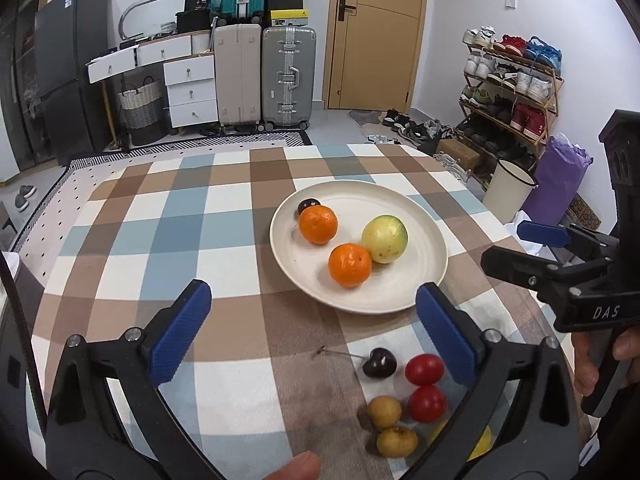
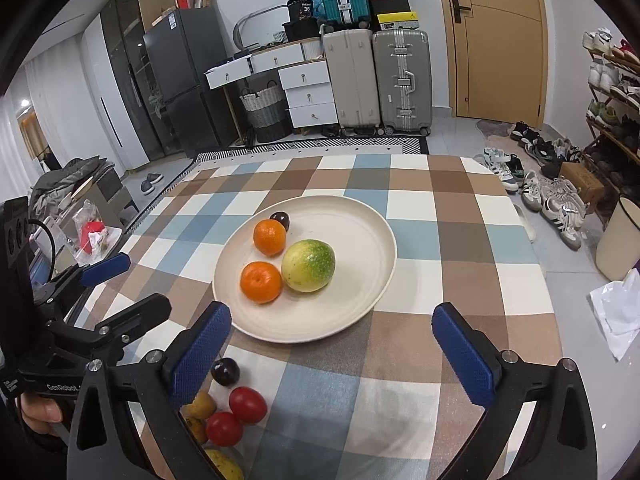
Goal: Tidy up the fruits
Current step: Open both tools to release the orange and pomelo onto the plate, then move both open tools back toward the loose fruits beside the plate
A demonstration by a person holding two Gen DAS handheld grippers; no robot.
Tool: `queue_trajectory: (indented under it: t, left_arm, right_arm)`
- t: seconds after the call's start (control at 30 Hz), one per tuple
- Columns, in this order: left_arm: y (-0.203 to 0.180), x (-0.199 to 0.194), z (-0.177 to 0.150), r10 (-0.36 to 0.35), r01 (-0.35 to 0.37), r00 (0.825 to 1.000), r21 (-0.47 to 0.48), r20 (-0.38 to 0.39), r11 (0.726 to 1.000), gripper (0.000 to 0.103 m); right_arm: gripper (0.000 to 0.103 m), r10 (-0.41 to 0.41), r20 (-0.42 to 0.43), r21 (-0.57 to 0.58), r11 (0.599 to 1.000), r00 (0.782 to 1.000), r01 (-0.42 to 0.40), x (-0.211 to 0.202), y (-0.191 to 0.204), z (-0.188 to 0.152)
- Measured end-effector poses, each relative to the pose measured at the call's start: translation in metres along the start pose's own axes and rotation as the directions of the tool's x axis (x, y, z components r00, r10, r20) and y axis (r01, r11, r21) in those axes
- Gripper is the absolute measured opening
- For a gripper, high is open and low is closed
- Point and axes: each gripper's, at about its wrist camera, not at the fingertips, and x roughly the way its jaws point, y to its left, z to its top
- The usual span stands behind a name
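Left wrist view: left gripper [image 1: 312, 330] and right gripper [image 2: 330, 346], jaws wide and empty, above loose cherry [image 1: 379, 362] and tomatoes [image 1: 424, 369], ready for plate [image 1: 428, 292].

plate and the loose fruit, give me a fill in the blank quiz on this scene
1. The plate holds ____ oranges, one at, one at.
2. The yellow-green fruit lies ____ the plate.
3. Two red tomatoes lie on the ____, off the plate.
4. The jaws of the left gripper and right gripper are ____.

Missing words: two; on; tablecloth; open
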Motion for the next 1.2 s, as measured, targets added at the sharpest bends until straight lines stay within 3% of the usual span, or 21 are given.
queue_trajectory:
  t: [0.5,1.2]
  left_arm:
    - [0.009,-0.050,-0.027,0.038,-0.037,0.999,-0.017,0.017,0.999,0.102]
    - [0.000,-0.079,-0.061,0.037,-0.037,0.999,-0.017,0.008,0.999,0.102]
  right_arm:
    - [0.102,0.009,-0.017,-0.021,1.000,1.000,-0.009,-0.028,0.011,-0.019]
    - [0.102,0.038,-0.086,-0.027,0.999,0.996,-0.040,-0.041,0.029,-0.062]
